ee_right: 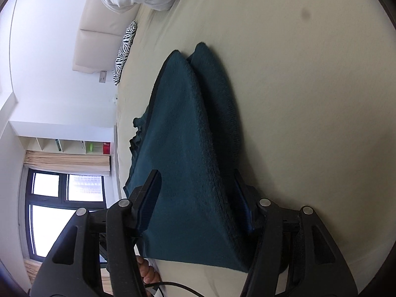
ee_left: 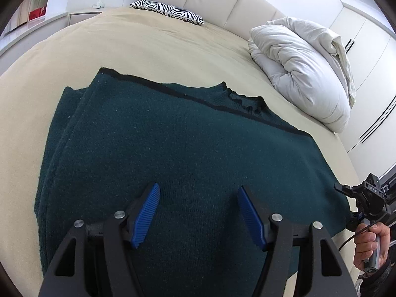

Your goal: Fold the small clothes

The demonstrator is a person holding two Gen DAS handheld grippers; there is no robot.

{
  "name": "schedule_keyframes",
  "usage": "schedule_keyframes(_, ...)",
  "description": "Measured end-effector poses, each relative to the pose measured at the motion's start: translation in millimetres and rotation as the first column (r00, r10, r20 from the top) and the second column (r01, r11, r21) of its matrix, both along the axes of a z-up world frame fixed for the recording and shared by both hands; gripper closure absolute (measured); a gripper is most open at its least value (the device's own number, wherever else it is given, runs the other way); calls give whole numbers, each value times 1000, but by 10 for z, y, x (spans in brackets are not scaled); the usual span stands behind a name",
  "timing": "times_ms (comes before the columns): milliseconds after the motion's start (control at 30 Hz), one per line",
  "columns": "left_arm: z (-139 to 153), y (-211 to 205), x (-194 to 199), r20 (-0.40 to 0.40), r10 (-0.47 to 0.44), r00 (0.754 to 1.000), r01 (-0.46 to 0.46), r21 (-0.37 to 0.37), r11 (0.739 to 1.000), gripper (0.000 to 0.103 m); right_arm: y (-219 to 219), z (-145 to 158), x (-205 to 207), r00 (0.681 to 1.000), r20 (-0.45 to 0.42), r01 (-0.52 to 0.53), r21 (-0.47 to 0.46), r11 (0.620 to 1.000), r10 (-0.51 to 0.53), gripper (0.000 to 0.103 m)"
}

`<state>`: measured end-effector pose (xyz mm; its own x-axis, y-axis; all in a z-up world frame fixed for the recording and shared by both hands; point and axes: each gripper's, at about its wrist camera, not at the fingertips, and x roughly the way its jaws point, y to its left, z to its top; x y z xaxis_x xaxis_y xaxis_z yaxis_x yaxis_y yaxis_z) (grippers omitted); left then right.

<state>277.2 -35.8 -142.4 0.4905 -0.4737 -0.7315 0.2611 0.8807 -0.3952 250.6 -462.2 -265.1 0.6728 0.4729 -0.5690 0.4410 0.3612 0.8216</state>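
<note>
A dark green knit sweater (ee_left: 173,153) lies folded on the beige bed (ee_left: 153,47), with a black trimmed edge and the collar toward the headboard. My left gripper (ee_left: 198,198) hovers over its near part, jaws wide open and empty, blue pads (ee_left: 147,212) showing. My right gripper (ee_left: 346,190) is at the sweater's right edge. In the right wrist view the right gripper (ee_right: 195,180) is turned on its side, its jaws wide apart around the folded sweater (ee_right: 183,148) edge, one finger (ee_right: 148,198) on each side of the thick fold.
A crumpled white duvet (ee_left: 302,71) lies at the bed's far right. A zebra-print pillow (ee_left: 168,11) sits by the cream headboard (ee_left: 222,2). White wardrobe doors (ee_left: 366,49) stand on the right. A window (ee_right: 61,210) and shelves show in the right wrist view.
</note>
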Motion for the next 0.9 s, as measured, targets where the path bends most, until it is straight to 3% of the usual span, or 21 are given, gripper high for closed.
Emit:
schedule_keyframes(167,-32,26,-6,13,-20,1000,20,-5,1000,36,186,-36,-43,999,-40,4,-3,1000,-4,76)
schedule_keyframes(367,-52,99,34,1,-16,1000,16,-68,998,37,211,-51,-51,995,-56,78,-48,996,-81,84)
schedule_keyframes(500,-24,198,48,-18,-6,1000,3,-120,993,43,356,207,-4,994,-71,73,-195,978,-88,85)
schedule_keyframes(600,36,412,4,-44,41,998,-49,-186,981,53,615,582,129,996,-70,28,-357,934,-57,86)
schedule_keyframes(700,117,713,-90,-37,107,994,-113,-259,959,53,1167,1023,421,997,-66,-68,-555,829,38,86)
schedule_keyframes(767,175,919,-128,-34,146,989,-149,-311,939,49,1745,1251,624,984,-67,-167,-667,726,165,86)
schedule_keyframes(833,233,1123,-139,-35,183,982,-184,-353,917,42,2397,1309,793,943,-92,-279,-745,606,320,86)
schedule_keyframes(900,262,1222,-115,-43,190,981,-192,-368,910,39,3081,1181,901,860,-157,-405,-789,463,485,86)
